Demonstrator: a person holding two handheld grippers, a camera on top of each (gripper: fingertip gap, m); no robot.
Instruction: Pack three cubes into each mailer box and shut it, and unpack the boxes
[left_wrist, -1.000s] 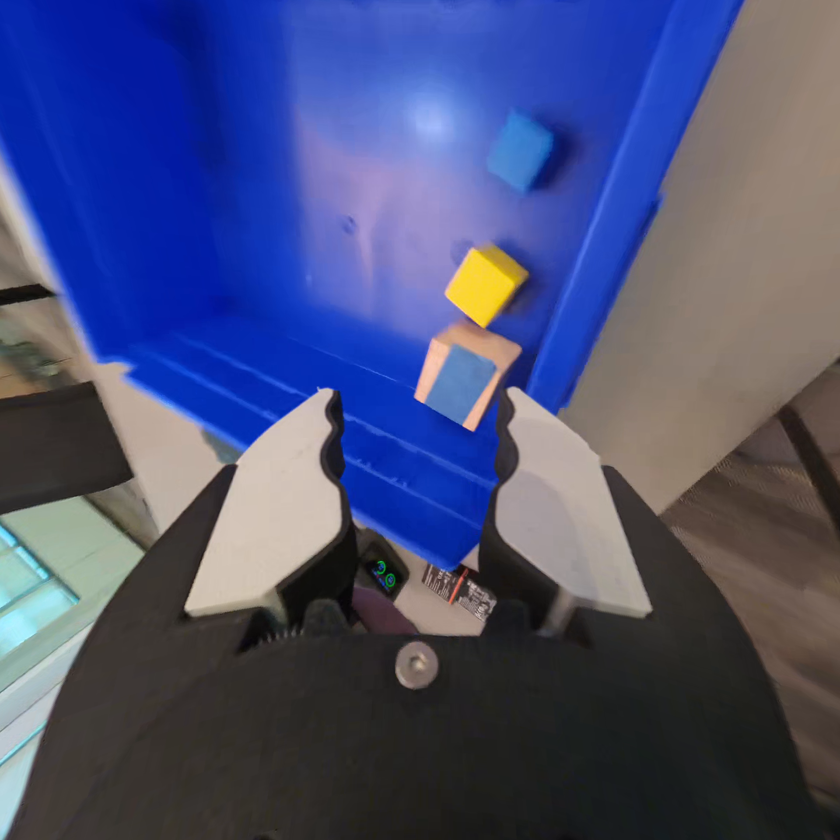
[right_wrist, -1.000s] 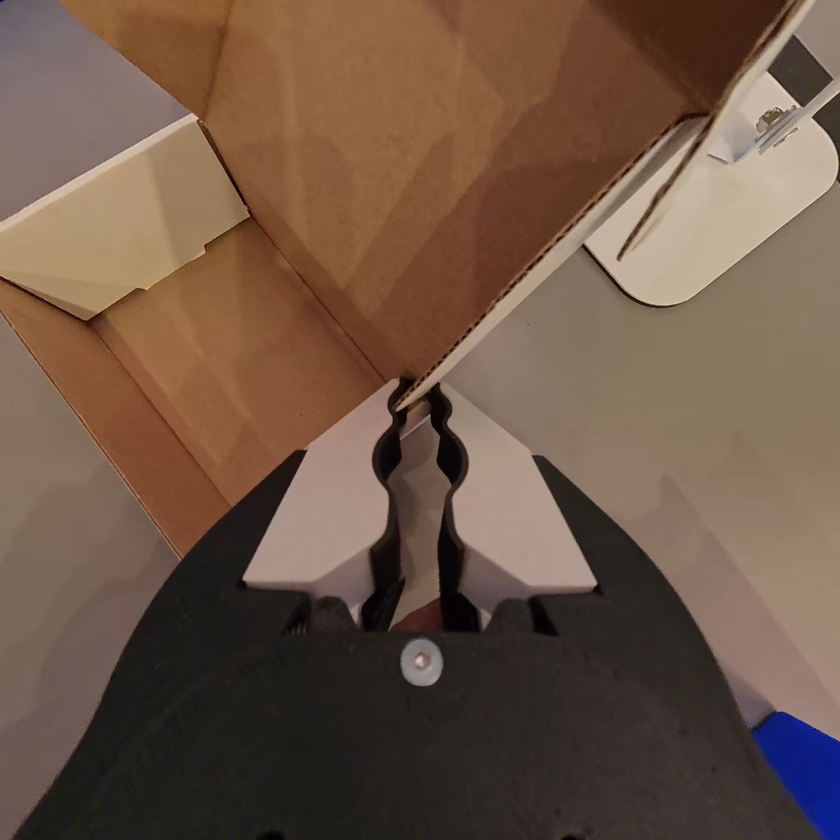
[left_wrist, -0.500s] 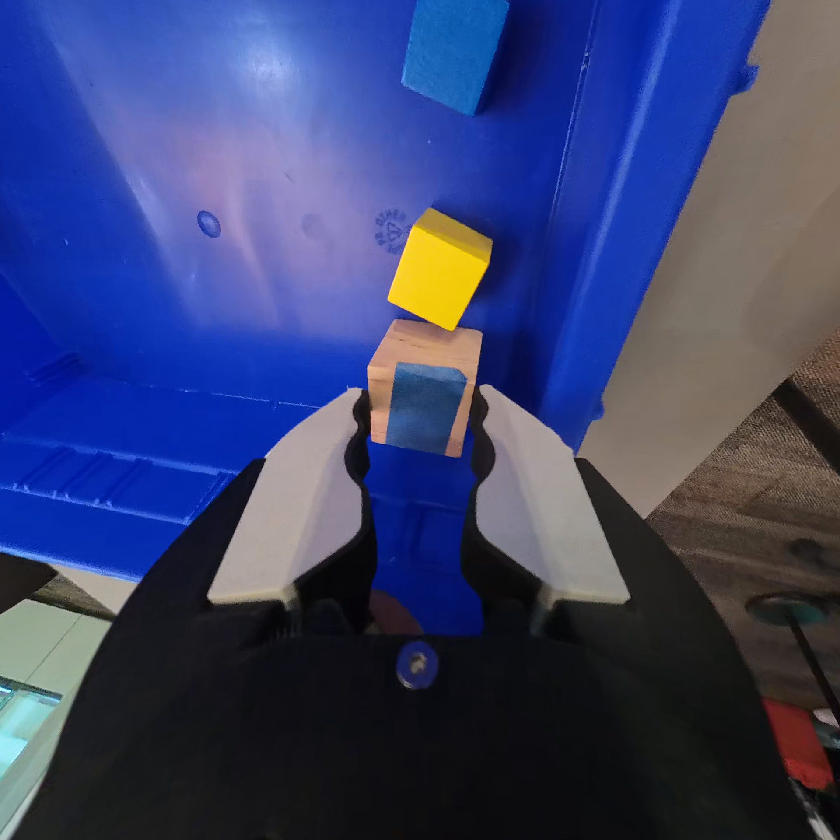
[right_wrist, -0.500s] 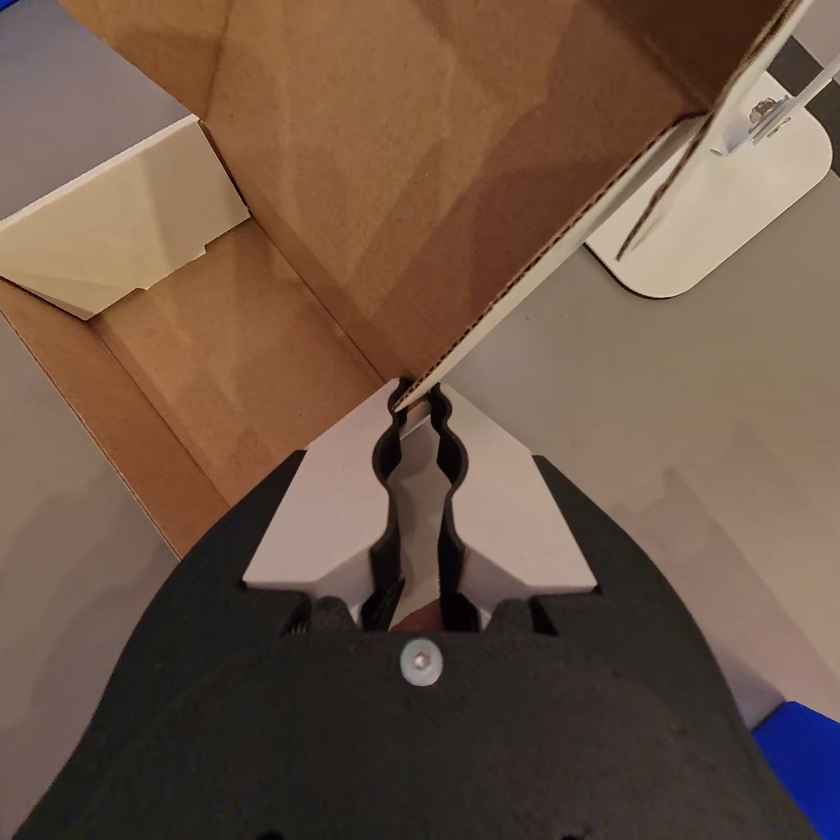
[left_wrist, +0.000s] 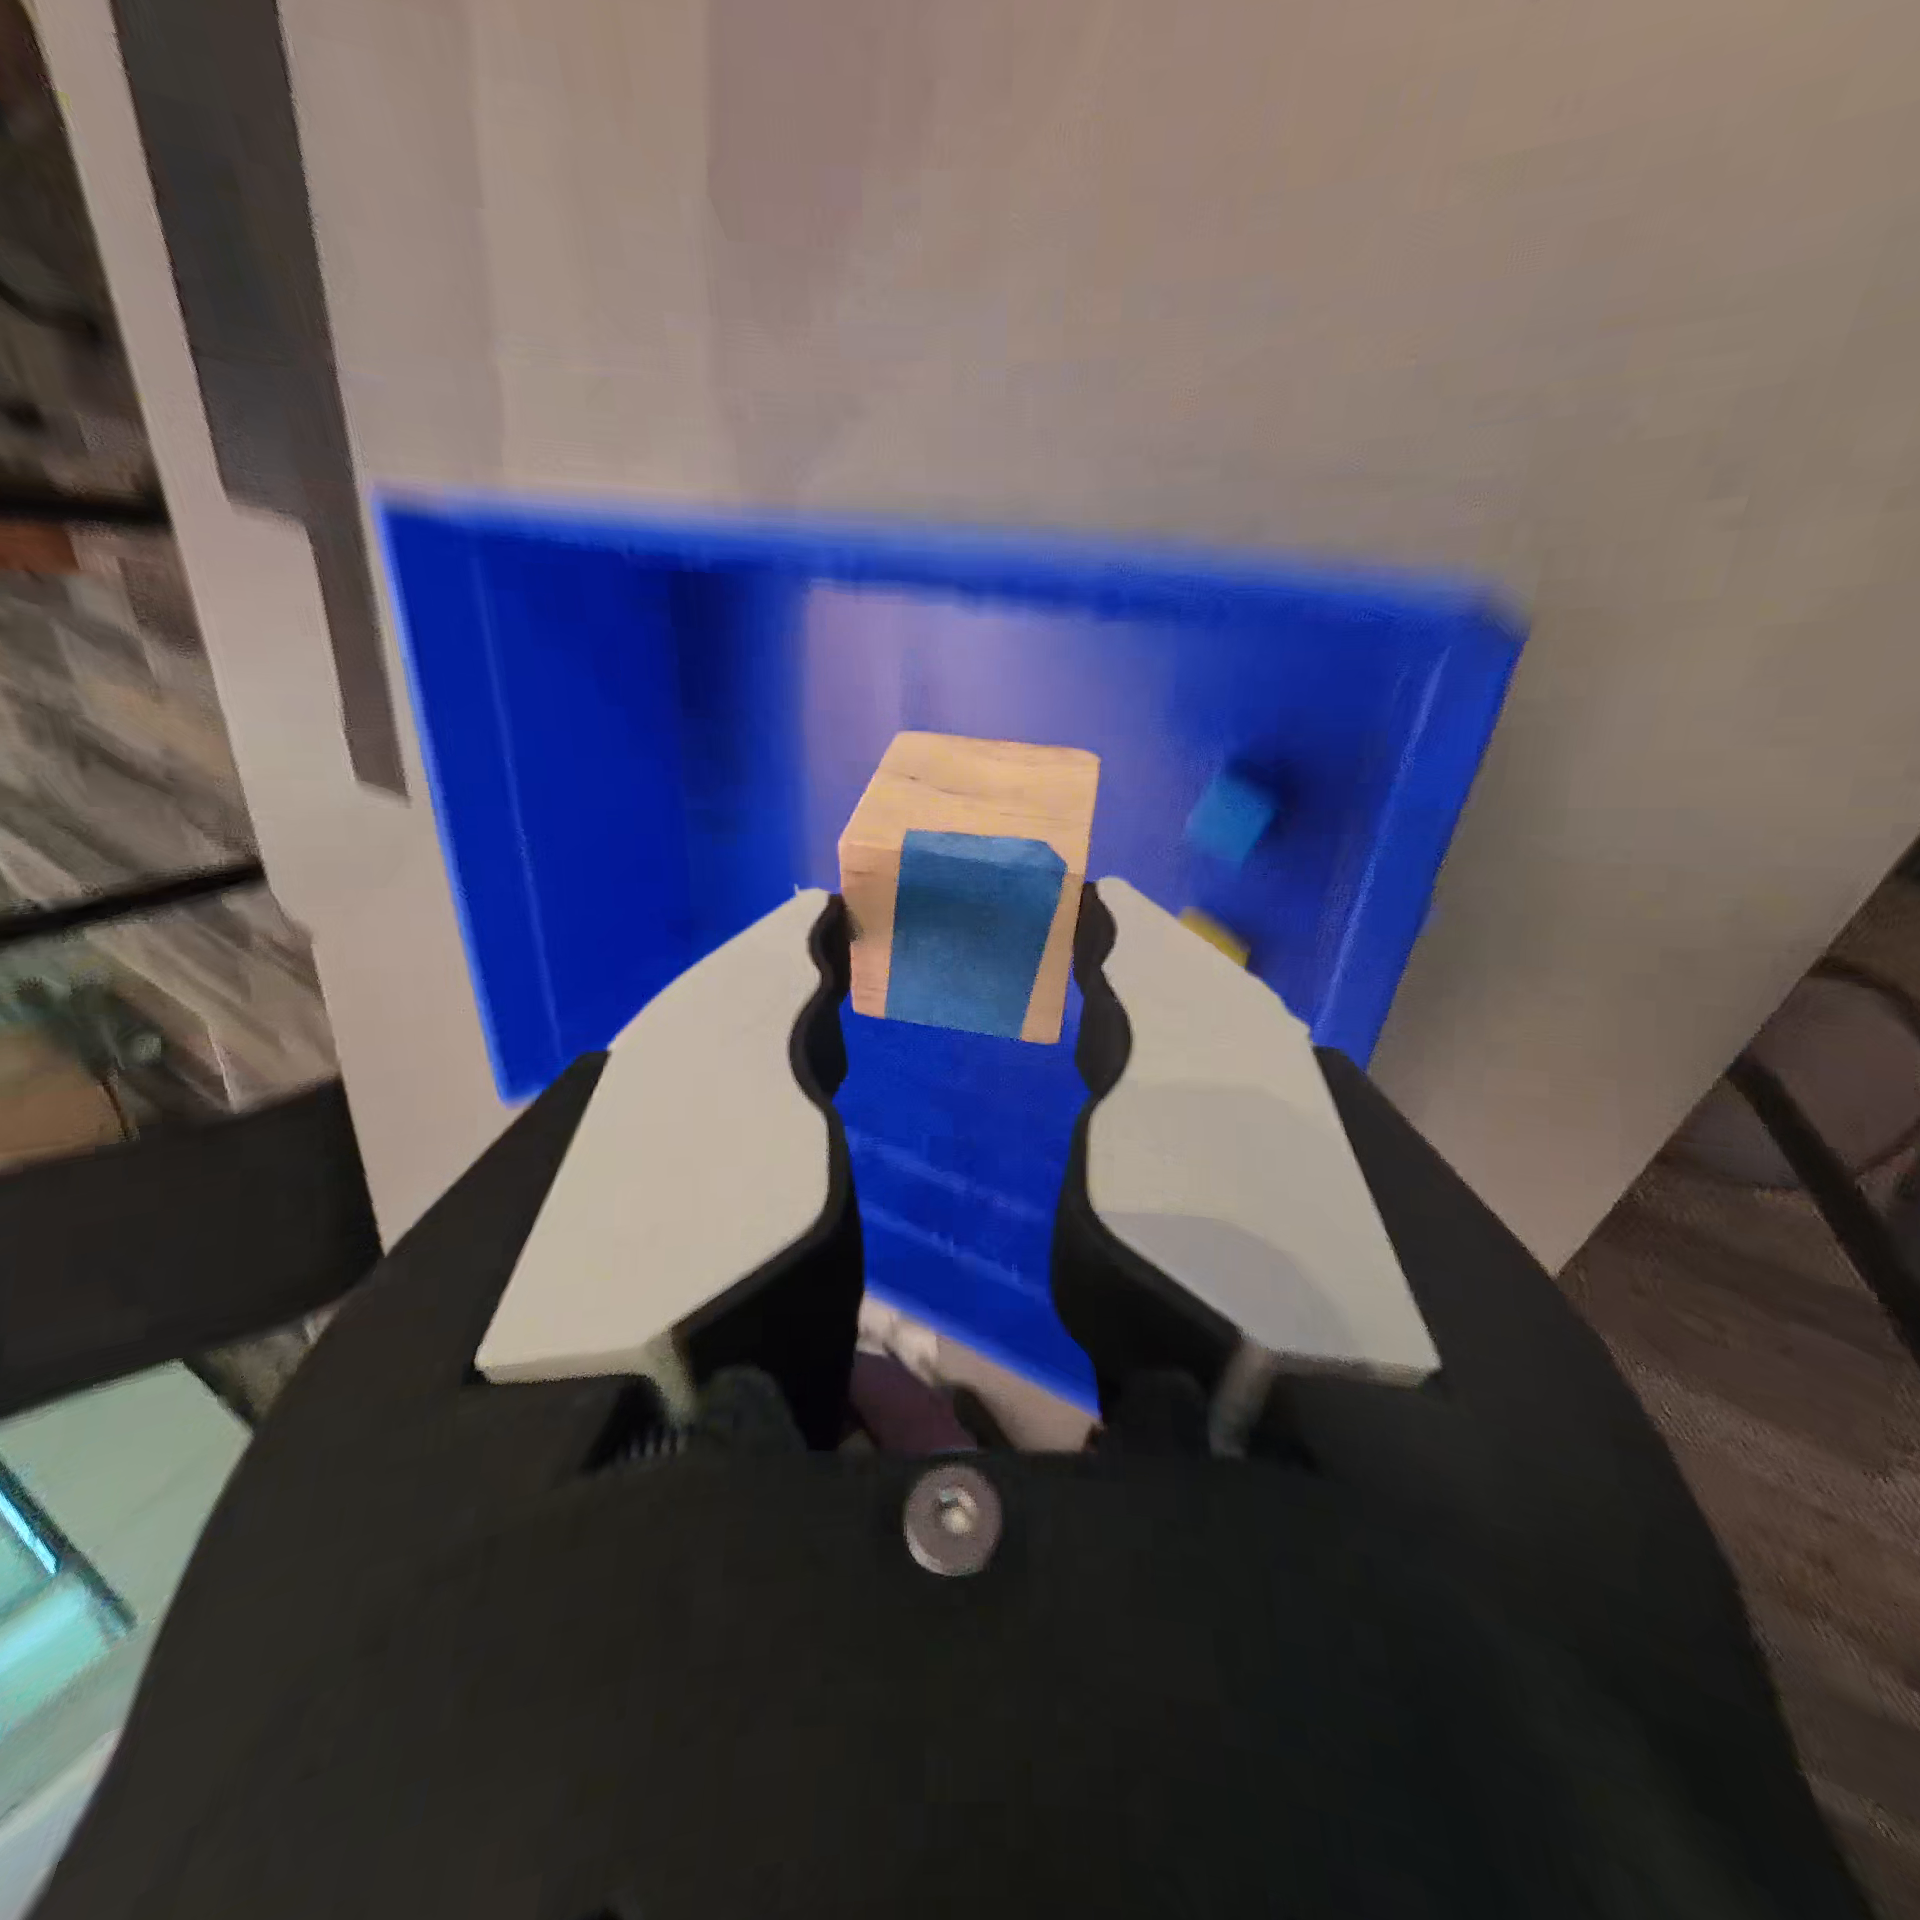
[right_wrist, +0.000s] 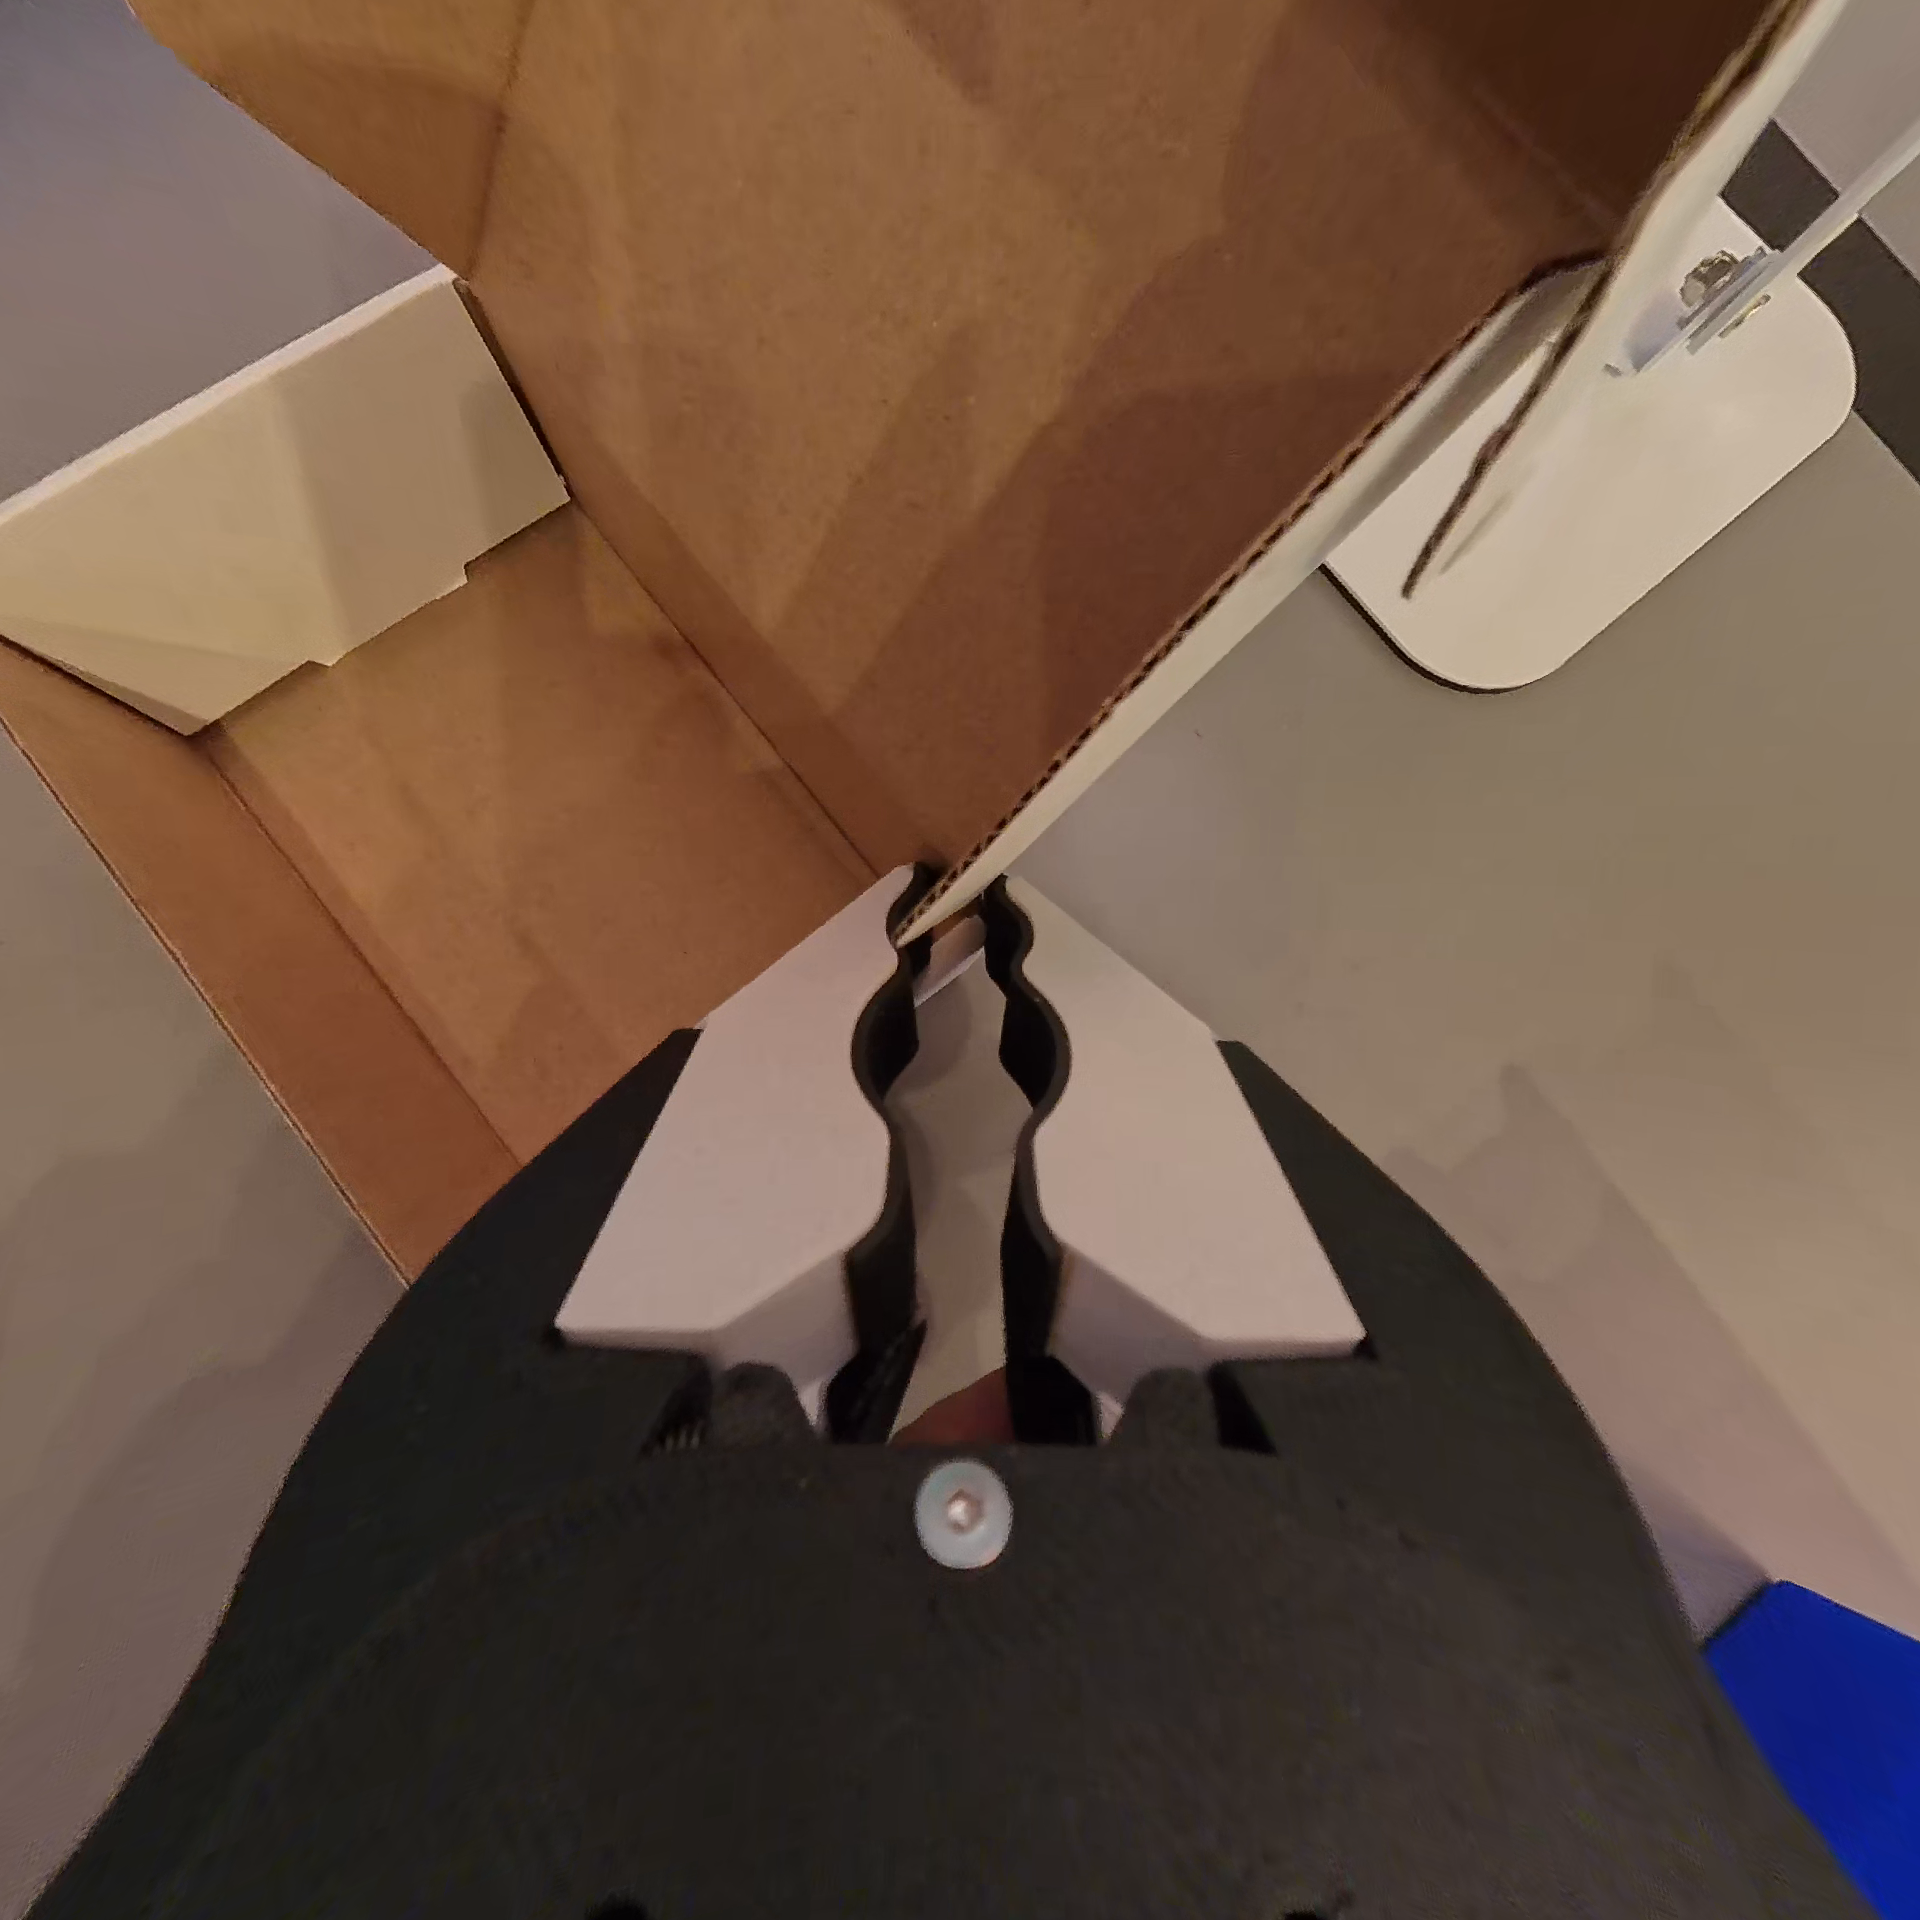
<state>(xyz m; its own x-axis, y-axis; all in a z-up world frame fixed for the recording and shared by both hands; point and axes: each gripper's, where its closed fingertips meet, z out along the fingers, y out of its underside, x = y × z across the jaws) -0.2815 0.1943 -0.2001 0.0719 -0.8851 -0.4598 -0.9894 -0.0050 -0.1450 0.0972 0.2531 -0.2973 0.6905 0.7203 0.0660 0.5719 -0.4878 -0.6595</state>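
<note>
Left gripper (left_wrist: 964, 920) pinches a wooden cube (left_wrist: 968, 894) with a blue face, held above the blue bin (left_wrist: 582, 790). A blue cube (left_wrist: 1231, 819) and what seems a yellow one (left_wrist: 1216, 932) lie blurred near the bin's right wall. Right gripper (right_wrist: 956, 914) clamps the lid (right_wrist: 1195, 727) edge of the open box (right_wrist: 436, 914); its floor is bare, grey table (right_wrist: 1455, 1039) to the right.

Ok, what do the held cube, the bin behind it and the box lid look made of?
Cube: bare wood, pale grain showing, one face painted or taped matte blue. Bin: glossy moulded plastic, judging by its sheen and ribs. Box lid: corrugated cardboard, fluting visible along the edge, brown inside, white outside.
</note>
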